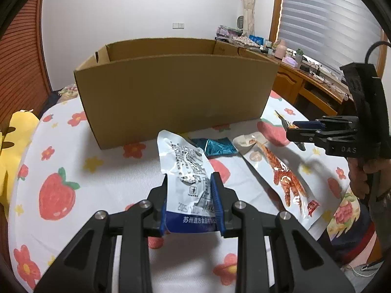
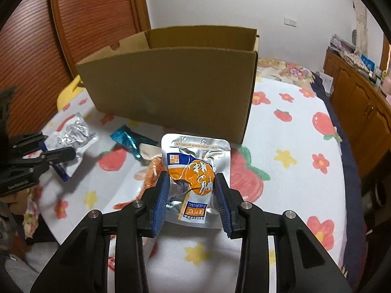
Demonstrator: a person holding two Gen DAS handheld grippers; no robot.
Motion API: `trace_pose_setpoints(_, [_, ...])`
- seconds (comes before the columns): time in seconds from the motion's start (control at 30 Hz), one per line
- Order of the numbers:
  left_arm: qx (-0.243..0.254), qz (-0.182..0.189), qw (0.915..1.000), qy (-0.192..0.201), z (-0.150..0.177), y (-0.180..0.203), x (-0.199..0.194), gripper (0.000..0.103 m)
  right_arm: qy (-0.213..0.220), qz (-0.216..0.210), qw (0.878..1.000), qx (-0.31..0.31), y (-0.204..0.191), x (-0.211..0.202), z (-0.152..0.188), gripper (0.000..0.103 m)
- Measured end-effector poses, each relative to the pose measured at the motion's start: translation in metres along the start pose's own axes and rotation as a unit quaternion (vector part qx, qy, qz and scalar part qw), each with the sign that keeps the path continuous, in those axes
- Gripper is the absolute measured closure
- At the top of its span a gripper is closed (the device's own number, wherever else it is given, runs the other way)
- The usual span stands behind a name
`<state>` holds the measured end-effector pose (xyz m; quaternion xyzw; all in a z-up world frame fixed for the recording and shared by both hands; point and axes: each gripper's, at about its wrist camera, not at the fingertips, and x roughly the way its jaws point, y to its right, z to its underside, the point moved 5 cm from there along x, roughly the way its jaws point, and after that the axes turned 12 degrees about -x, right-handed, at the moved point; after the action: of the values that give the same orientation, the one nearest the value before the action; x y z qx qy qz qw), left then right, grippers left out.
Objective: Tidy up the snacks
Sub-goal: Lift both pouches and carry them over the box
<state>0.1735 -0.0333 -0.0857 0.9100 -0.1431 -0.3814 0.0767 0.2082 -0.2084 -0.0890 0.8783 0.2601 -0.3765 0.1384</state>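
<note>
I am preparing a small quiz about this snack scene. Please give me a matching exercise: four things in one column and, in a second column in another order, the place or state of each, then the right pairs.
Things:
1. silver and blue pouch
2. orange and silver pouch
3. teal wrapper
4. cardboard box

Places or states:
A. lies on the bed cover in front of the box, held by nothing
B. stands open at the top, behind the snacks
C. gripped between the jaws of the left gripper
D. gripped between the jaws of the right gripper

Pairs: 1-C, 2-D, 3-A, 4-B
</note>
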Motion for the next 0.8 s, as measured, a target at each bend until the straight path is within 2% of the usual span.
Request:
trace_pose_setpoints(0.27, [-0.01,0.005,0.9996,0.028,-0.016,0.0,-0.013,0.076,0.031,-0.008,0.999,0.012,-0.005,-0.02,-0.002,0.066])
trace_pose_setpoints(0.43, [-0.01,0.006,0.999,0.043,-0.027,0.001,-0.023,0.076,0.054,0.004,0.999,0.003,-0.008,-0.039,-0.007,0.066])
trace_pose_setpoints(0.8, [-0.002,0.003,0.9964,0.085,-0.069,0.003,-0.041,0.076,0.099,0.026,0.994,-0.034,-0.017,-0.075,-0.041,0.066])
